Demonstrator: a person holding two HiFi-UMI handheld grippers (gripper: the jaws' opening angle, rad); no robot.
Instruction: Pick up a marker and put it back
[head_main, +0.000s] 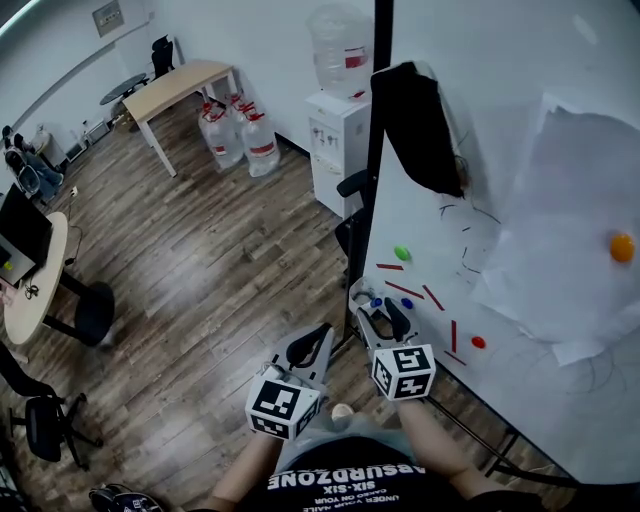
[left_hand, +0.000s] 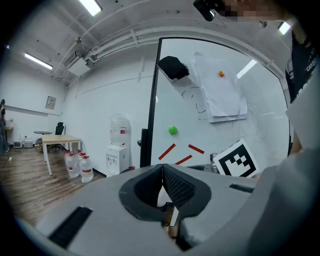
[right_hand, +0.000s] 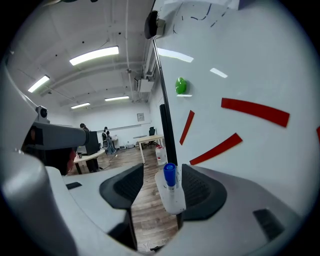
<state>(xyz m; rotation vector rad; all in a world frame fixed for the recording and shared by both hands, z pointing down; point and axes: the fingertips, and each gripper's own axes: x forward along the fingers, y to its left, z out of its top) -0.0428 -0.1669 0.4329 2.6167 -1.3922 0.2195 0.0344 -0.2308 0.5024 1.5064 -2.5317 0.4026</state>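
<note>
A: Two tools reach towards a whiteboard (head_main: 430, 225) that stands at the right of the head view: the left hand-held gripper (head_main: 322, 336) and the right hand-held gripper (head_main: 386, 312). How are they set?

B: The left hand-held gripper (left_hand: 162, 168) is low down, beside the board's dark edge post (head_main: 378, 150). In its own view the jaws meet at the tips with nothing between them. The right hand-held gripper (right_hand: 161, 172) is just beside it, closer to the board, and its jaws stand apart.

A: Where is the marker?

B: In the right gripper view, a marker (right_hand: 170, 175) with a blue cap stands upright in a pale holder (right_hand: 173, 197) near the board's edge. It is between the open jaws, nearer the right-hand one. Neither pad visibly presses on it, so it is not gripped.

A: What is on the board?

B: There is a green magnet (head_main: 402, 253), and below it several short red strips (head_main: 405, 290). An orange magnet (head_main: 622, 247) sits on a large crumpled sheet of paper (head_main: 570, 200). A black cloth (head_main: 420, 125) hangs near the top corner, and thin dark scribbles run across the white.

A: And the room around it?

B: The floor (head_main: 200, 270) is wood plank. A white water dispenser (head_main: 338, 130) with a bottle on top stands just left of the post. Several large water bottles (head_main: 240, 135) are on the floor next to it. The person's forearms and dark shirt show at the bottom edge
</note>
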